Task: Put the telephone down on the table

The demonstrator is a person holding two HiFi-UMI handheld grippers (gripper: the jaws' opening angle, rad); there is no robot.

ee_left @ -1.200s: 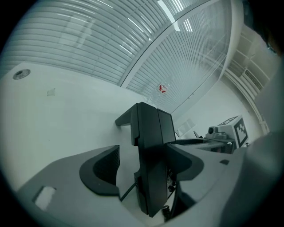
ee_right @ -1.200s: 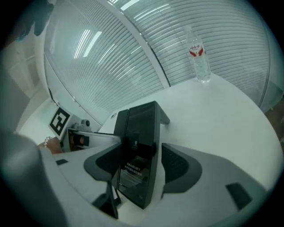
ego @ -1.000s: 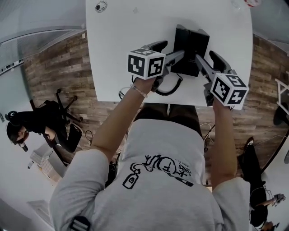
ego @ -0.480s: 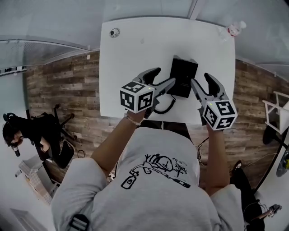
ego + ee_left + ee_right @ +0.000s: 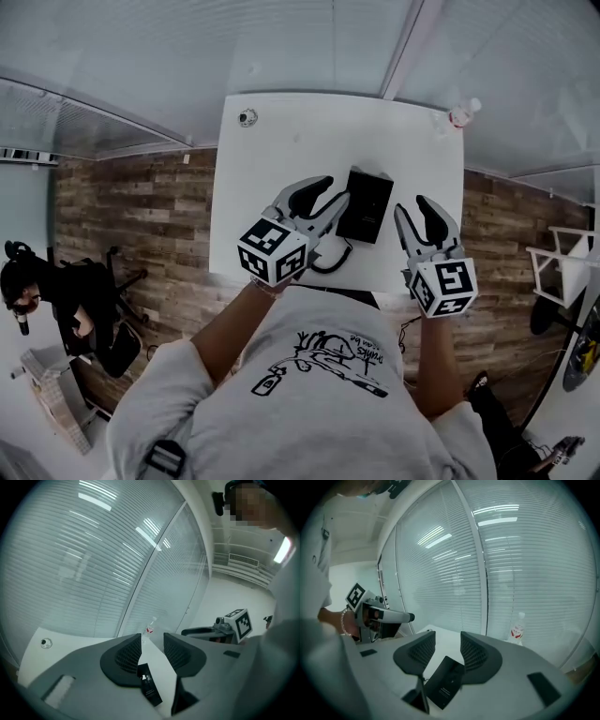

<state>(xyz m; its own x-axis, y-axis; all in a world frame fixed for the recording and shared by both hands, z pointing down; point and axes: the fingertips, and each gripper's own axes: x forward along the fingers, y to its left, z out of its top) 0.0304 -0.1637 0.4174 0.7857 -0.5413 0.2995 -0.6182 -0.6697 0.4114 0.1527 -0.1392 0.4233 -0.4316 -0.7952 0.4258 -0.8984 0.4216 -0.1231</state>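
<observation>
Head view: the left hand-held gripper (image 5: pixel 336 192) and right hand-held gripper (image 5: pixel 408 204) hang above the desk (image 5: pixel 281 141), jaws closing on nothing (both empty). Between them, at 12 o'clock, the telephone (image 5: pixel 366 204) lies flat on the desk; a bottle (image 5: pixel 461 115) stands at 1 o'clock.

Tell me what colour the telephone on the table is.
The telephone is black; the head view shows it best.

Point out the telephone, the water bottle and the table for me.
telephone (image 5: pixel 366 204), head view, middle of its black top.
water bottle (image 5: pixel 516 631), right gripper view, on its red label.
table (image 5: pixel 281 150), head view, bare white top left of the telephone.
</observation>
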